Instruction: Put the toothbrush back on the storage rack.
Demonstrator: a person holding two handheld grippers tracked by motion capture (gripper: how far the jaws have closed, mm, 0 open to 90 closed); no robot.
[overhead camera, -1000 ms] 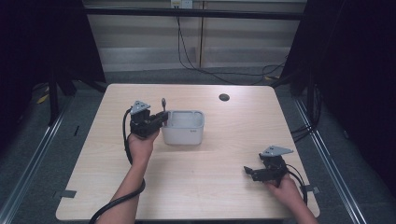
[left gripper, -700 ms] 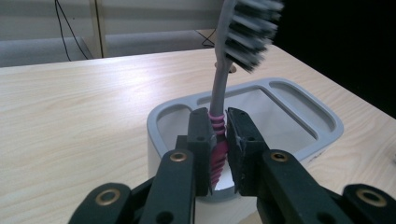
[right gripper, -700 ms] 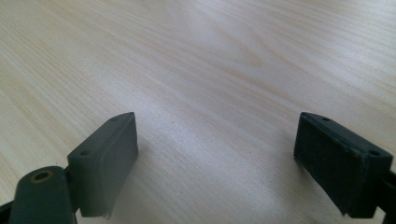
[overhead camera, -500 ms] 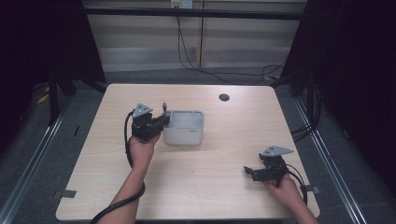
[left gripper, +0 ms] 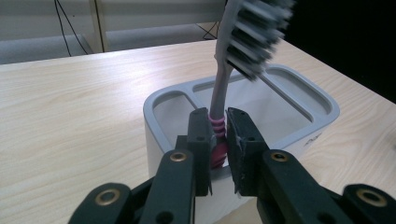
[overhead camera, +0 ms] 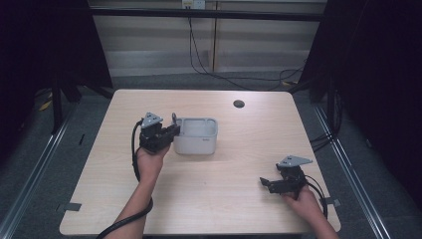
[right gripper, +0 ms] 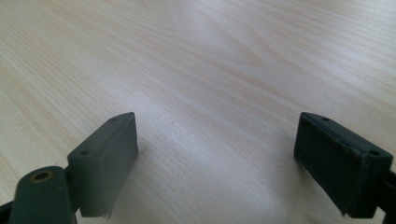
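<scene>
A grey toothbrush [left gripper: 223,70] with pink grip rings stands upright, bristle head at the top, clamped between the jaws of my left gripper [left gripper: 218,126]. Behind it sits a pale grey holder [left gripper: 299,93] with two compartments. In the high view the left gripper [overhead camera: 171,130] is at the left wall of the holder [overhead camera: 196,144], with the toothbrush [overhead camera: 174,118] poking up above it. My right gripper [overhead camera: 265,183] rests near the table's front right, its jaws wide apart over bare wood. In the right gripper view, the right gripper [right gripper: 215,158] has nothing between its pads.
A light wooden table [overhead camera: 209,199] carries everything. A small dark round grommet [overhead camera: 239,103] sits near its far edge. Cables trail from both grippers, and dark curtains and floor rails surround the table.
</scene>
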